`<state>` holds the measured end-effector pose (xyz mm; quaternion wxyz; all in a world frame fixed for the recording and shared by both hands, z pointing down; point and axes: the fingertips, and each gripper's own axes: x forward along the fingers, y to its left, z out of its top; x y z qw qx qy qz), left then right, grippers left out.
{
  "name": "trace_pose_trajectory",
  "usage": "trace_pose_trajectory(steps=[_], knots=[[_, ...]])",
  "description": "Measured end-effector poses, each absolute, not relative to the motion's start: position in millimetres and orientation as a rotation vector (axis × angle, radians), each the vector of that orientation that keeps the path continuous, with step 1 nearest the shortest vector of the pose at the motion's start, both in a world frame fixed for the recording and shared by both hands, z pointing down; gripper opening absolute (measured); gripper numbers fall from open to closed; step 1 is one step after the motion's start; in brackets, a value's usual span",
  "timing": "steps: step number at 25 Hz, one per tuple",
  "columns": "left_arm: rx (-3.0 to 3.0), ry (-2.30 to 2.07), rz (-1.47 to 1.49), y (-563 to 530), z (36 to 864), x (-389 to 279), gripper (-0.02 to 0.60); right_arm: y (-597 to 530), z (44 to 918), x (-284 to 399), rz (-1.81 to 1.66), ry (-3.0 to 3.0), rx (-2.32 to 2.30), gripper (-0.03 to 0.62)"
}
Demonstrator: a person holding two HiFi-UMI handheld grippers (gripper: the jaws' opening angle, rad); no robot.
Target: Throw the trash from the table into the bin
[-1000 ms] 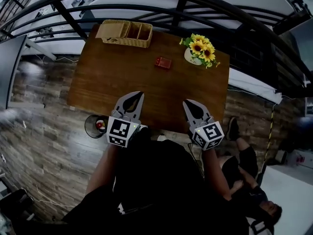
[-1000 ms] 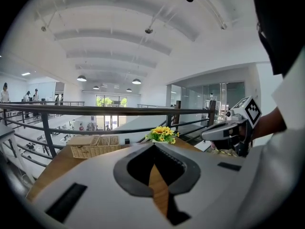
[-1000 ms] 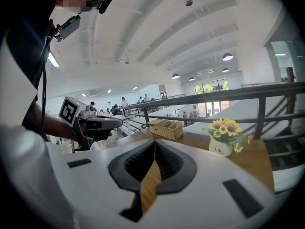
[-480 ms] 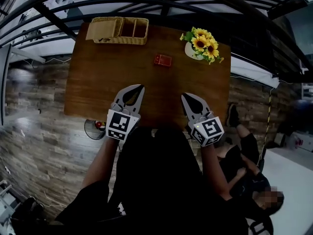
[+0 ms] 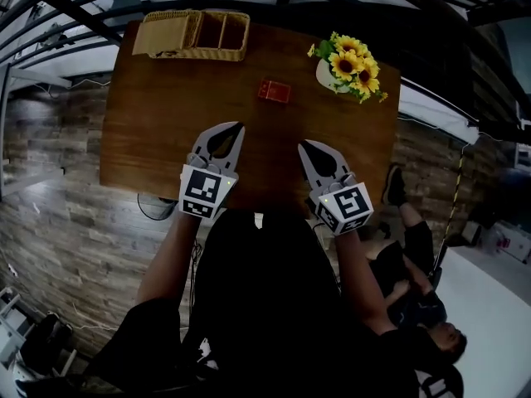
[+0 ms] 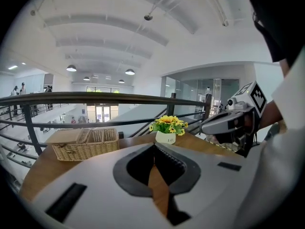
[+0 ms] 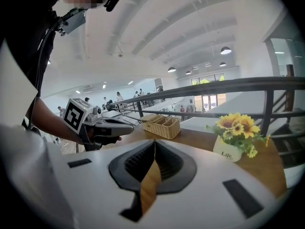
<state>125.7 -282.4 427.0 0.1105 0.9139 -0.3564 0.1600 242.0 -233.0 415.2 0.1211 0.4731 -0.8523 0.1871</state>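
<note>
Wooden table (image 5: 166,123), wicker basket (image 5: 192,34), red packet (image 5: 274,91), sunflower pot (image 5: 344,63)

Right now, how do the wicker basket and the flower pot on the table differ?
The wicker basket is tan, woven and boxy; the flower pot is white and rounded. The basket sits at the far left corner of the table, the pot toward the far right. The basket has open compartments; the pot holds sunflowers. Both stand on that table.

Left gripper (image 5: 236,127), right gripper (image 5: 304,144) farther over table (image 5: 166,114)
</note>
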Motion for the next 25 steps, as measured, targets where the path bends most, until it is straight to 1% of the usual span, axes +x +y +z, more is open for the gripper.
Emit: trace_pose_trajectory(steps=[9, 17, 18, 25], knots=[[2.6, -1.107, 0.56, -304, 471, 160, 0.014, -260, 460, 263, 0.574, -2.48, 1.256, 0.014], [2.563, -1.131, 0.635, -328, 509, 178, 0.017, -270, 477, 274, 0.596, -2.49, 1.194, 0.012], [2.559, -1.133, 0.646, -331, 514, 180, 0.026, -271, 478, 275, 0.602, -2.49, 1.192, 0.014], [2.538, -1.086, 0.759, -346, 550, 194, 0.146, -277, 488, 281, 0.631, -2.48, 1.169, 0.012]])
